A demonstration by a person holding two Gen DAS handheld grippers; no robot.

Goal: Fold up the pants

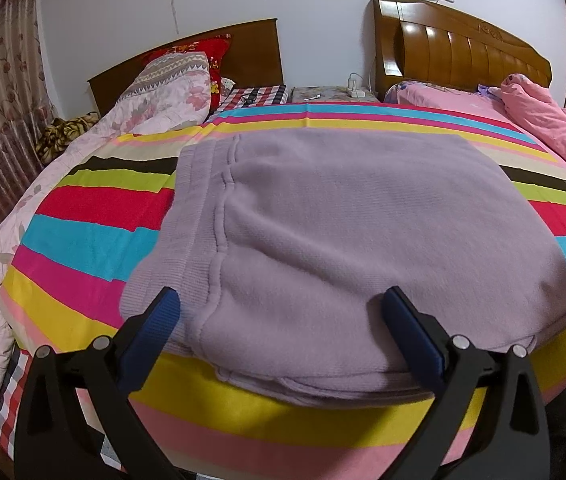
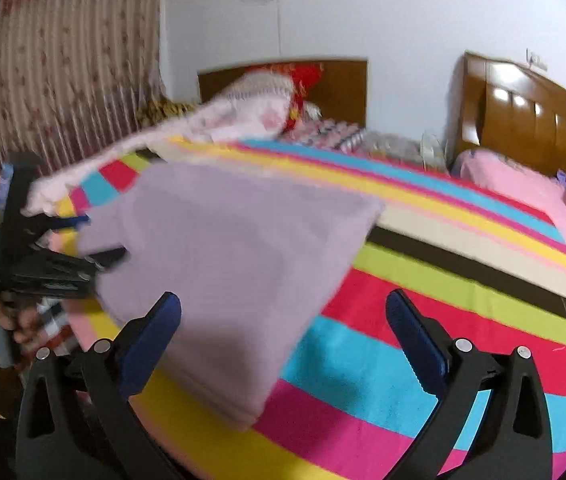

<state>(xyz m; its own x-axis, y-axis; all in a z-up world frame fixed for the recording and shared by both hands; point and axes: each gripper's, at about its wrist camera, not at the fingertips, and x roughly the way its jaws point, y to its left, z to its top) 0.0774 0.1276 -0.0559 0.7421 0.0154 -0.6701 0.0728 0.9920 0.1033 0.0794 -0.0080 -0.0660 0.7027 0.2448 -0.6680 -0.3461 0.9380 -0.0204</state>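
- Pants (image 1: 347, 232): a lilac, fleecy garment folded into a thick, roughly rectangular stack. I see a ribbed waistband (image 1: 179, 248) running down its left side, with a raised seam just inside it, and several layer edges stacked along the near border.
- Position: the pants lie flat on the striped bedspread (image 1: 91, 236), near its front edge, with stripes showing on both sides and beyond.
- Left gripper (image 1: 281, 300): my jaws are spread wide, both blue-padded fingers (image 1: 155, 328) sitting over the near edge of the stack; nothing is pinched. I cannot tell whether the pads touch the cloth.
- Right gripper (image 2: 283, 304): also spread wide. Its left finger overlaps the pants' (image 2: 223, 264) near right corner, while its right finger sits over bare bedspread (image 2: 463, 280). This view is blurred.
- In the right wrist view, the left gripper (image 2: 95, 240) appears at the stack's left end, its tips apart.
- Background: a floral quilt (image 1: 155, 96), a pink duvet (image 1: 543, 120), and two wooden headboards (image 1: 463, 48).
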